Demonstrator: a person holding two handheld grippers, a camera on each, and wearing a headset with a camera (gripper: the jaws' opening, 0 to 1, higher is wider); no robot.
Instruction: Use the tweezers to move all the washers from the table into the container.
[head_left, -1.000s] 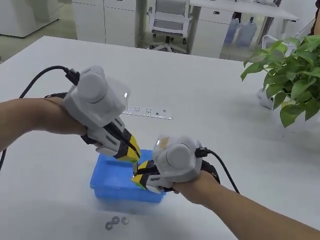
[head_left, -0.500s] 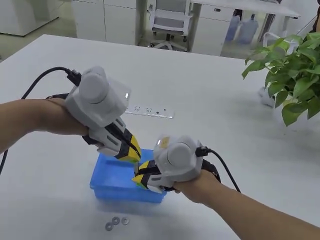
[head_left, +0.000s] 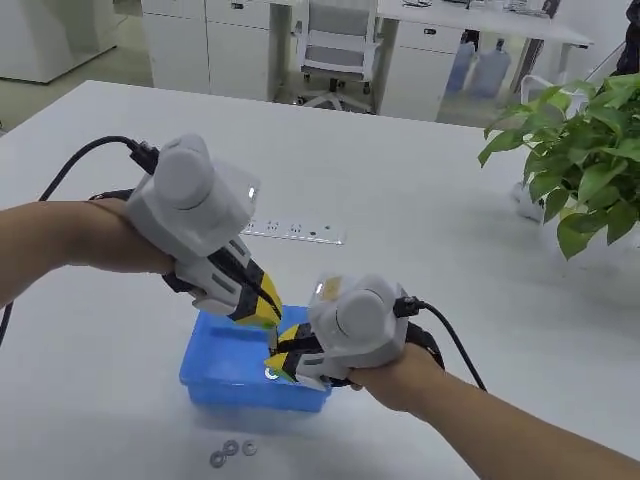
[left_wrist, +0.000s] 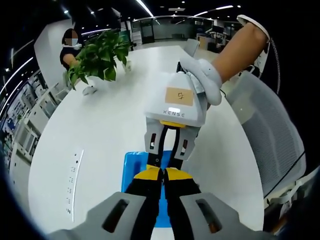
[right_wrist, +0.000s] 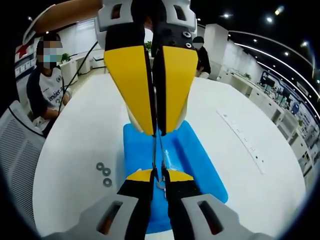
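The left tongs (head_left: 262, 308) and the right tongs (head_left: 283, 362) meet nose to nose over the blue container (right_wrist: 200, 165). Both pairs of jaws stand narrow, nearly together. In the right gripper view a thin metal strip, the tweezers (right_wrist: 157, 150), runs out from between the left tongs' yellow tips and down into the slit of the right tongs. Both appear to be pinching it, though which one bears the load cannot be told. A small ring (right_wrist: 161, 184) sits at the right tongs' tips. It may be a washer in the tweezers' points, but it is too small to be sure.

Three washers (right_wrist: 105, 173) lie flat on the tabletop (head_left: 420, 200), close together, to the left of the right tongs and just outside the container's wall.

The washers look like thin, stiff metal discs, very light and smooth, so they should slide on the pale tabletop rather than lift if nudged from the side. Lying flat, each offers little edge. The likely hold is one tweezer point through the hole and the other outside the rim, or a pinch across the ring. Because they lie so close, one pinch could disturb its neighbours. The tweezers are springy and slick, so a hold near their middle, with the jaws' force across the two blades, would let the points close. A hold too near the tips would likely block the view and the reach.
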